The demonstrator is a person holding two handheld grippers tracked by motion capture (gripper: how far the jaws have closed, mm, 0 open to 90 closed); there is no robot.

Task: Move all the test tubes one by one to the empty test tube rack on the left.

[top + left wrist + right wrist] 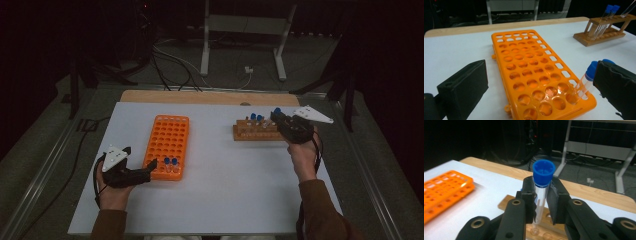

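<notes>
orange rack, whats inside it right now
Two blue-capped tubes stand in holes at the near end of the orange rack, by the open left gripper. One tube is partly hidden behind a jaw in the left gripper view. Other visible holes look empty.

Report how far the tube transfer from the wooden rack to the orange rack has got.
Done: two blue-capped tubes stand in the orange rack. In hand: the right gripper clamps another tube above the wooden rack. Left: at least two capped tubes there.

Orange rack [167, 145] holds two blue-capped tubes [170, 161]; left claw [149, 167] beside.
</notes>
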